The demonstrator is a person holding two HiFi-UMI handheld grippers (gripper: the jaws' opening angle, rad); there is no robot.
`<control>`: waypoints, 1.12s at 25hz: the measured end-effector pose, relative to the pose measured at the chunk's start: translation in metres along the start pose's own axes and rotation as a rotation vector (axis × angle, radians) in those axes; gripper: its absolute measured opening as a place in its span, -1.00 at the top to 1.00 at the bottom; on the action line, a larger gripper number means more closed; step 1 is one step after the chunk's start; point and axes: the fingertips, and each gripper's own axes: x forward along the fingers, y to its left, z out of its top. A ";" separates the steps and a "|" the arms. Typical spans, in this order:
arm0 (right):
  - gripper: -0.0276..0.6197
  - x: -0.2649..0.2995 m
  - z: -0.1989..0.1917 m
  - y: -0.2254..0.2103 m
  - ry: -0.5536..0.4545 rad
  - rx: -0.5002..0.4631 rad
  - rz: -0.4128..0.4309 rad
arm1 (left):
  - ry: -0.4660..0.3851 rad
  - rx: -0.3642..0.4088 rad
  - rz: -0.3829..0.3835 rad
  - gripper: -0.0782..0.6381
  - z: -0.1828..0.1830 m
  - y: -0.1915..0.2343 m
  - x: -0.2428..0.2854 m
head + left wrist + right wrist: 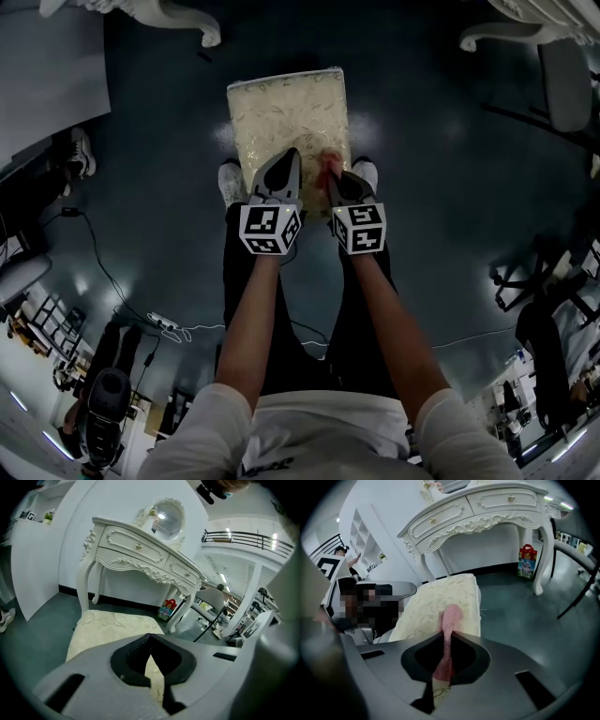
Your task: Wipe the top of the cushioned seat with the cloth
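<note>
dark teal floor filled the head view, with the cushioned seat (pixel 289 112) standing pale and patterned in front of the person's white shoes (pixel 230 182). both arms reached down over its near edge. the left gripper (pixel 288 156) hung over the near left part of the cushion, and the right gripper (pixel 331 174) sat beside it with the pink cloth (pixel 329 166) bunched at its tip against the seat top.

from the left gripper view, the left gripper (pixel 150 658) had its jaws closed together on nothing, the cream seat (pixel 112 623) lying beyond them. a white carved dressing table (pixel 140 550) with a round mirror (pixel 166 513) stood behind the seat, and a red gift bag (pixel 168 609) sat on the floor under it.

from the right gripper view, the right gripper (pixel 442 666) had its jaws clamped on the cloth (pixel 448 632), which ran as a narrow pink strip out past the tips onto the seat (pixel 436 603). the dressing table (pixel 487 513) and the gift bag (pixel 527 559) showed beyond.
</note>
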 end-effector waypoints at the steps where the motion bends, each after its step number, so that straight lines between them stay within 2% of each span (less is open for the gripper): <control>1: 0.84 -0.003 -0.001 -0.006 -0.002 0.014 -0.017 | 0.001 0.002 -0.006 0.75 0.000 -0.005 0.002; 3: 0.84 -0.008 -0.003 -0.017 0.001 0.030 -0.076 | 0.005 0.007 -0.011 0.75 -0.002 -0.010 0.003; 8: 0.84 -0.017 -0.010 -0.043 0.036 0.071 -0.300 | 0.008 0.018 -0.009 0.75 0.001 -0.004 -0.003; 10: 0.84 -0.018 -0.012 -0.047 0.036 0.118 -0.334 | 0.002 0.013 0.002 0.75 0.003 0.005 -0.009; 12: 0.84 -0.020 -0.011 -0.042 0.027 0.144 -0.334 | -0.006 0.005 0.018 0.75 0.007 0.019 -0.018; 16: 0.84 -0.017 -0.005 0.009 -0.007 0.166 -0.247 | -0.011 -0.012 0.052 0.75 0.013 0.056 -0.043; 19: 0.84 0.000 -0.010 0.076 0.002 0.171 -0.108 | -0.005 -0.014 0.072 0.75 0.017 0.082 -0.066; 24: 0.84 0.046 -0.027 0.179 0.076 0.110 0.108 | 0.015 0.006 0.087 0.75 0.021 0.125 -0.094; 26: 0.84 0.061 -0.034 0.202 0.108 0.107 0.152 | 0.020 0.016 0.097 0.75 0.022 0.141 -0.103; 28: 0.84 0.072 -0.040 0.205 0.140 0.119 0.155 | 0.020 0.018 0.111 0.75 0.024 0.153 -0.109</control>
